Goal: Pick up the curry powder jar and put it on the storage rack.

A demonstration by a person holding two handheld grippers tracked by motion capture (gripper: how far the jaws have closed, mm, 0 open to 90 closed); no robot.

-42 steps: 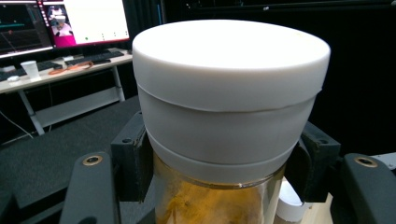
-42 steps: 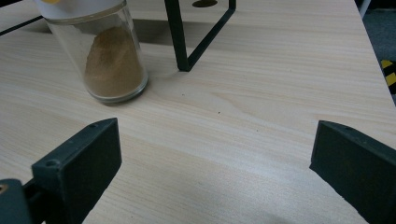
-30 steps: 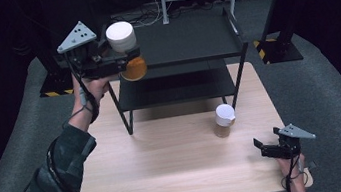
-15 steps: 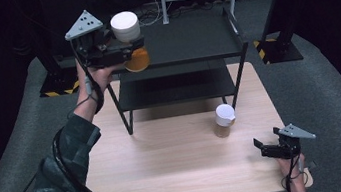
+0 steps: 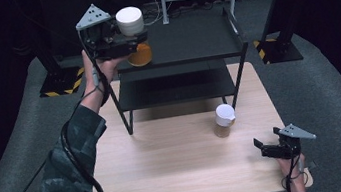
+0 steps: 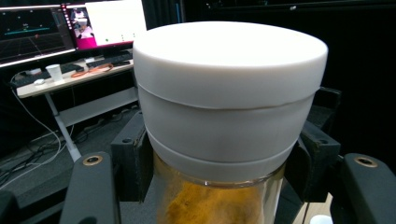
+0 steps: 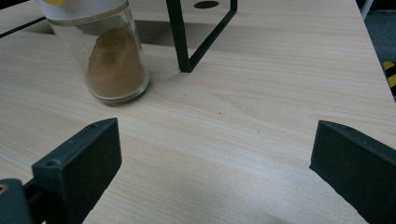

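While the left gripper is held up high over the left end of the black metal shelf rack, its two black jaws are squeezed tight on a clear glass jar of orange powder with a big white lid. In the left gripper view the jar stands straight up, and a black pad presses on each side of it, just under the white lid. The orange powder shows through the glass below the pads. The jar is in the air — it does not touch the rack's top shelf, which lies just beside and below it.

The right gripper is low down near the front right corner of the light wooden table, with a hand behind it. Its jaws stand wide apart and hold nothing — in the right gripper view, bare wood lies between them.

A second glass jar, small and with a white cap and brown powder inside, stands upright on the table near the rack's front right leg. In the right gripper view this jar is ahead of the open jaws and off to the left, well apart from them.
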